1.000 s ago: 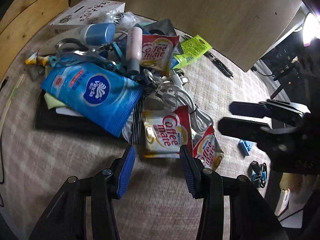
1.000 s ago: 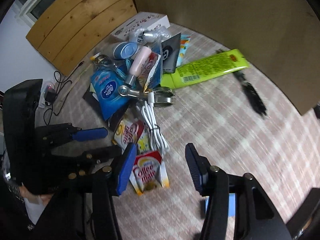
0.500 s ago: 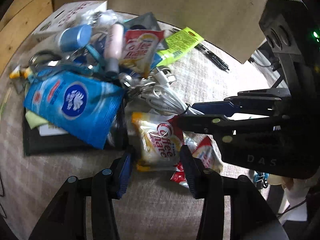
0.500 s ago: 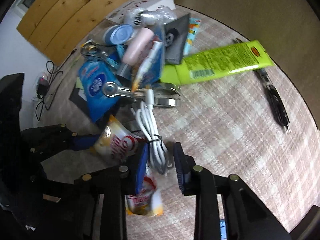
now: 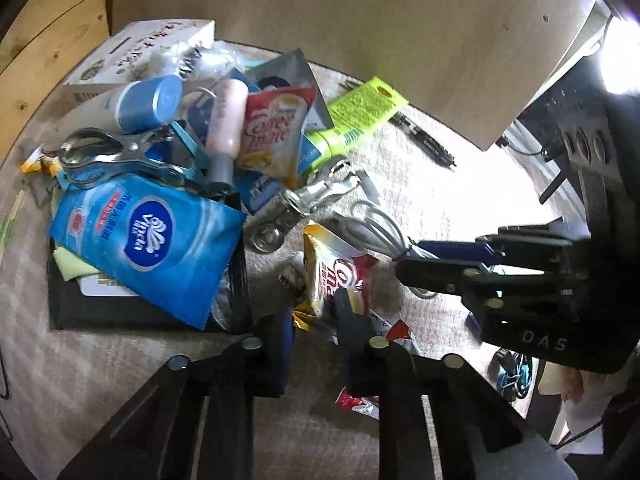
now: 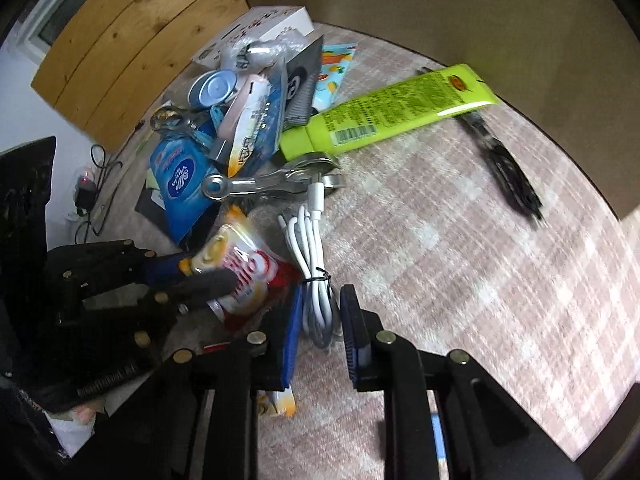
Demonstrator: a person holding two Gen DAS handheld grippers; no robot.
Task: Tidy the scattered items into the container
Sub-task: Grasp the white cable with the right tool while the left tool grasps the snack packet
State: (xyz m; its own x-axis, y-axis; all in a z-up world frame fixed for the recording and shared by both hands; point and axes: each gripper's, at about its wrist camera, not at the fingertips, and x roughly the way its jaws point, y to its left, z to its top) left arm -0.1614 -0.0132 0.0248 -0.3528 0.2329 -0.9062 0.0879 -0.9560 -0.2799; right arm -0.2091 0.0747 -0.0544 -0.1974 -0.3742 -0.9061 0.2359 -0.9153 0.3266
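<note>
A heap of small items lies on a checked cloth. My left gripper [image 5: 316,314] is at the heap's near edge. Its jaws are closing and pinch the lower end of a red and yellow Coffee mate sachet [image 5: 340,276], which stands tilted up. In the right wrist view the left gripper [image 6: 200,276] squeezes the same sachet [image 6: 244,276]. My right gripper [image 6: 320,304] is closing around the near end of a tied white cable [image 6: 310,240], its pads against the bundle. From the left wrist view, the right gripper [image 5: 404,256] nips that cable [image 5: 380,228].
The heap holds a blue Vinda tissue pack [image 5: 148,240], a steel clamp [image 6: 272,180], a lime green tube [image 6: 400,108], another Coffee mate sachet [image 5: 272,132] and a white box [image 5: 140,56]. A black pen [image 6: 508,168] lies apart. A tan board [image 5: 360,20] stands behind.
Both grippers came in onto the heap and narrowed. The left one closed on the Coffee mate sachet and tipped it up; the right one closed around the white cable.
</note>
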